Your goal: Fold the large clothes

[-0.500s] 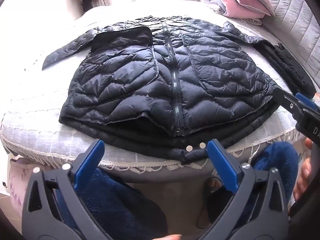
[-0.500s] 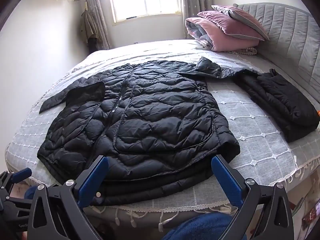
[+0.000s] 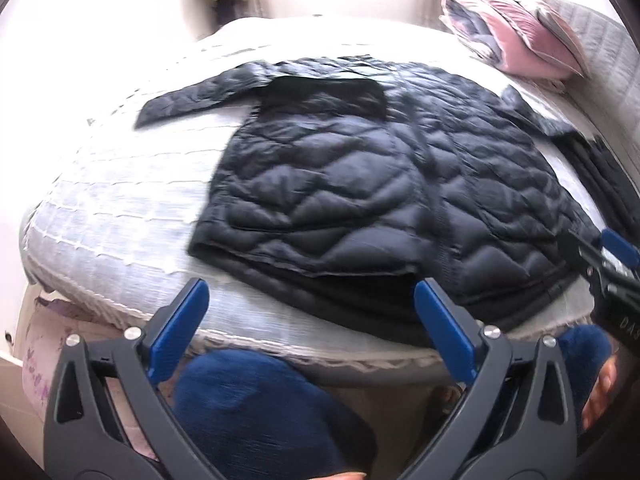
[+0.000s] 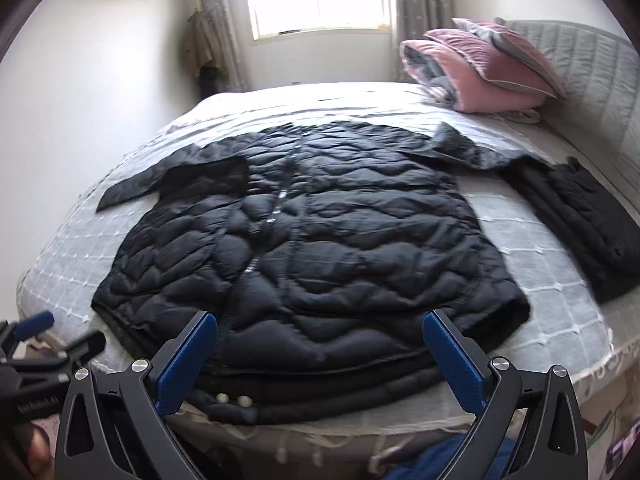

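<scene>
Your left claw (image 3: 312,324) and right claw (image 4: 320,354) both stand wide with nothing between the blue pads, hovering at the near edge of the bed (image 4: 540,264). The black quilted jacket (image 4: 320,240) lies spread flat there, zipped, sleeves out; a folded dark garment (image 4: 580,220) lies to its right

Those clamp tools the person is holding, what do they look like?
Each is a black plastic frame that forks into two fingers. The left gripper and the right gripper both carry textured blue pads and silver rivets. The left one's body bears small white lettering. The person wears fuzzy dark-blue clothing.
</scene>
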A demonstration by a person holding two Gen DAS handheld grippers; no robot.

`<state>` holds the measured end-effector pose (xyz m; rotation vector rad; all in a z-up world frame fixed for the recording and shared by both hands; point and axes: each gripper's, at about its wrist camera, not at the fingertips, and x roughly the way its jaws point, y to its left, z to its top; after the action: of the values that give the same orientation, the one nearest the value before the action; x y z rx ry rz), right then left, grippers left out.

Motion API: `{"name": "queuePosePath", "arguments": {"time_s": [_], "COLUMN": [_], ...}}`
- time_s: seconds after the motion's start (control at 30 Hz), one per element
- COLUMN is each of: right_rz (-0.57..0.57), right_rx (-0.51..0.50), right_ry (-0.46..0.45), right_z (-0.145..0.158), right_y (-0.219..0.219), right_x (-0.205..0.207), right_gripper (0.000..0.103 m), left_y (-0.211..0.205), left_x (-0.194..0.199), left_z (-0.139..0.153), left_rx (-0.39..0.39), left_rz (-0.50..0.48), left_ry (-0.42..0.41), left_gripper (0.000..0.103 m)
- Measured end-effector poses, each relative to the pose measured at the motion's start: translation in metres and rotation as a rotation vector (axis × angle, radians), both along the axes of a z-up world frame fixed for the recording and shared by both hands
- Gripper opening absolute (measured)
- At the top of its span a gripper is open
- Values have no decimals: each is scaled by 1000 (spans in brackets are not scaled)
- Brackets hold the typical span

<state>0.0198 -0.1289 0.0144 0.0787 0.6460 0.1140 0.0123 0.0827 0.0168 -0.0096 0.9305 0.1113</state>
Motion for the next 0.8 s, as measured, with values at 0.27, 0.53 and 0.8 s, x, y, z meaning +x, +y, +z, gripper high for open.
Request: {"name": "queuePosePath", "arguments": {"time_s": [0.27,0.53,0.8], "right_rz": [25,-31,-123], "right_rx": [-66,-70,-80], "right_ry": [-9,-13,-40], "right_z": [2,3,0], "right_y": [23,0,-41], "right_x": [2,-4,-7], "right_gripper": [103,103,103], "left_y": [31,16,36], "left_x": [10,21,33], "left_z": [2,1,-6], "left_rx": [-26,-38,-74], "left_rz": [27,-14,-41], "left_ry": [-33,-5,10], "left_gripper": [103,103,103]}}
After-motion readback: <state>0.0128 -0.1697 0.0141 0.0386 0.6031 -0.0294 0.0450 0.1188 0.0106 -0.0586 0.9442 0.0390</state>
